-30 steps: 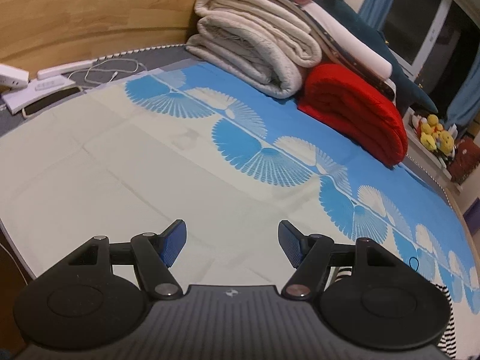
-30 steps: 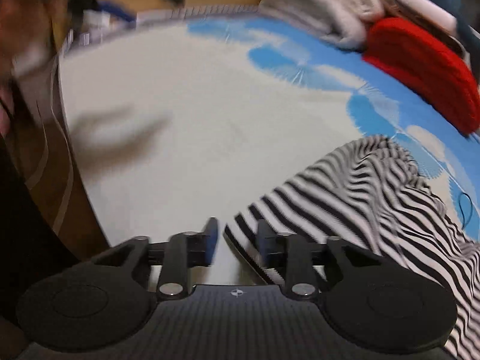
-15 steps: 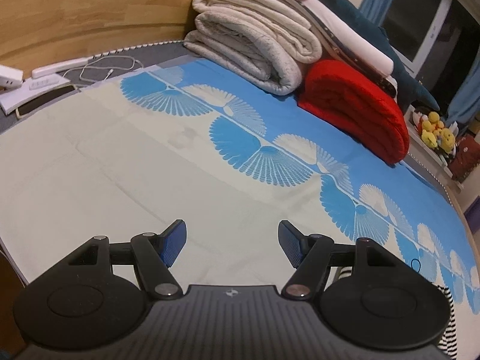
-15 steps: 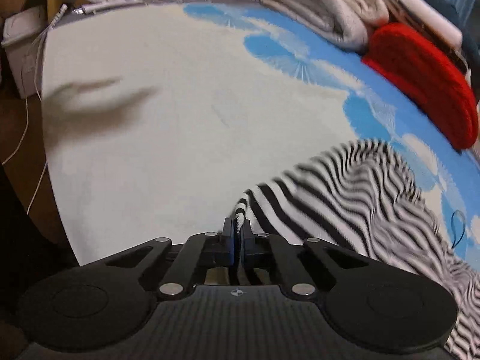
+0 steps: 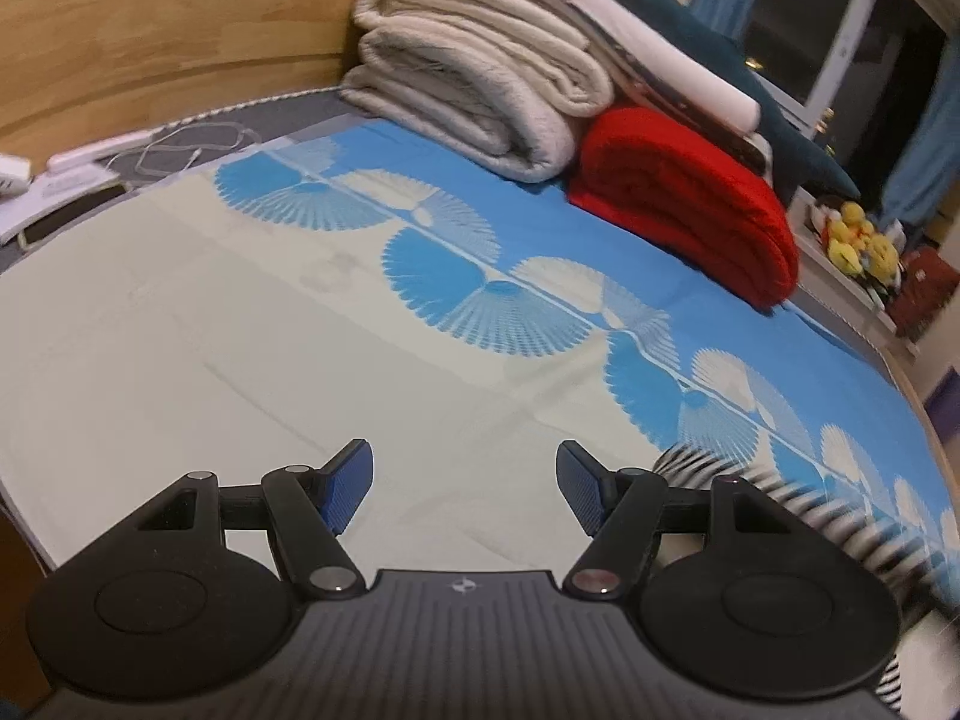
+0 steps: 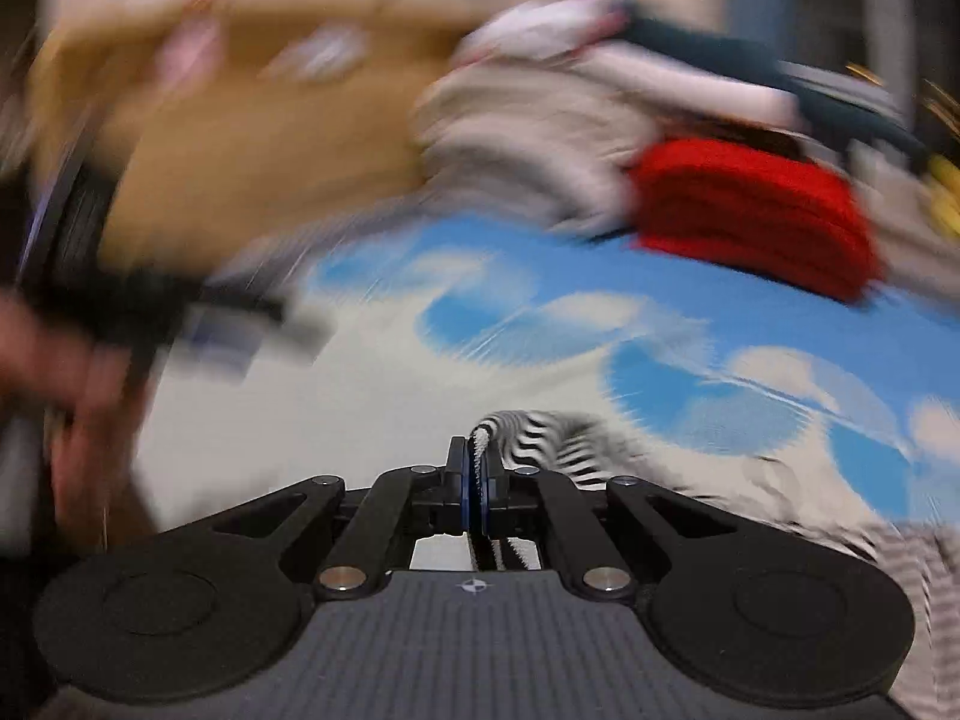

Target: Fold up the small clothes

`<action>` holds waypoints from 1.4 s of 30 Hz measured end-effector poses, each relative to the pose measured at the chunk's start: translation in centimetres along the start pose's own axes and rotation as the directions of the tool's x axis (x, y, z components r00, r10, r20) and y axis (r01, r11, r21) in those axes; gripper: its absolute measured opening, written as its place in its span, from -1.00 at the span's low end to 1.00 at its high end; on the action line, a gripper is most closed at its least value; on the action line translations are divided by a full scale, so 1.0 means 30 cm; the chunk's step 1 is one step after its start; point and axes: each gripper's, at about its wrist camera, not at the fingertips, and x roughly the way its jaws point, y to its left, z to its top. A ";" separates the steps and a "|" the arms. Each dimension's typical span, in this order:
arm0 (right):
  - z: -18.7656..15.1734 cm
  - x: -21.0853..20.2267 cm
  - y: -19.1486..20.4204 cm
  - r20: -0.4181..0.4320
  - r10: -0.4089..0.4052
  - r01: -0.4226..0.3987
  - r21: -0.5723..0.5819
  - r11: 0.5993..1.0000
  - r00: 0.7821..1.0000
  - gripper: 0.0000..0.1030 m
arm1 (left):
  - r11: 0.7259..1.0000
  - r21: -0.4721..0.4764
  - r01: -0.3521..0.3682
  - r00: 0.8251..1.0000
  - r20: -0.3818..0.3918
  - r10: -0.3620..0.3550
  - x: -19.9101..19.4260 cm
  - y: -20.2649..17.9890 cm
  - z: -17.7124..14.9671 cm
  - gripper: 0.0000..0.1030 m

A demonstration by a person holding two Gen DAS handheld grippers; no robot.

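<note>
— What is your right claw (image 6: 478, 468) doing?
— I pinch the stripy cloth's (image 6: 558, 438) edge; the rest trails off to my right, a bit blurry.
— And your left claw (image 5: 463, 489)?
— Open, holding nothing, above the bed sheet (image 5: 180, 324).

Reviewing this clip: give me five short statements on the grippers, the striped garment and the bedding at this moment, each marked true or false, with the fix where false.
1. The right gripper is shut on an edge of the striped garment. True.
2. The left gripper holds the striped garment too. False: its jaws stand open with nothing between them, and the garment lies off to its right.
3. A folded red blanket lies beside a stack of folded beige blankets. True.
4. The red blanket lies on top of the beige stack. False: it rests on the bed sheet, next to the stack.
5. The bed sheet is plain white all over. False: part is cream, part blue with fan shapes.
</note>
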 end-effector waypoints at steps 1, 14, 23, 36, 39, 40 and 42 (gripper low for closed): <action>0.012 -0.053 -0.071 0.035 -0.036 0.034 0.070 0.997 0.999 -0.95 | 1.000 0.011 0.004 1.000 0.003 -0.004 -0.002 -0.018 -0.005 0.42; -0.410 -0.522 -1.063 -0.386 -0.427 0.552 0.738 0.389 0.818 -0.87 | 0.987 0.133 0.084 0.995 -0.061 -0.077 0.088 -0.345 -0.057 0.42; -0.201 -0.531 -1.194 -0.161 -0.233 0.282 0.611 0.740 0.959 -0.50 | 0.920 0.363 0.146 0.987 -0.115 -0.111 0.143 -0.608 -0.185 0.42; -0.261 -0.030 -1.331 -0.345 0.066 0.191 0.658 0.728 0.936 -0.04 | 0.895 0.386 0.223 0.964 -0.225 -0.143 0.095 -0.805 -0.403 0.50; -0.242 -0.081 -1.287 -0.296 0.131 0.094 0.638 0.764 0.946 -0.84 | 0.913 0.310 0.264 0.947 -0.265 -0.183 0.077 -0.883 -0.442 0.62; -0.225 -0.108 -1.279 -0.266 0.125 0.070 0.619 0.782 0.956 -0.92 | 0.917 0.287 0.279 0.939 -0.284 -0.197 0.077 -0.916 -0.455 0.62; -0.194 -0.201 -1.315 -0.153 0.138 -0.001 0.667 0.745 0.979 -0.96 | 0.918 0.251 0.308 0.921 -0.321 -0.222 0.081 -0.994 -0.486 0.63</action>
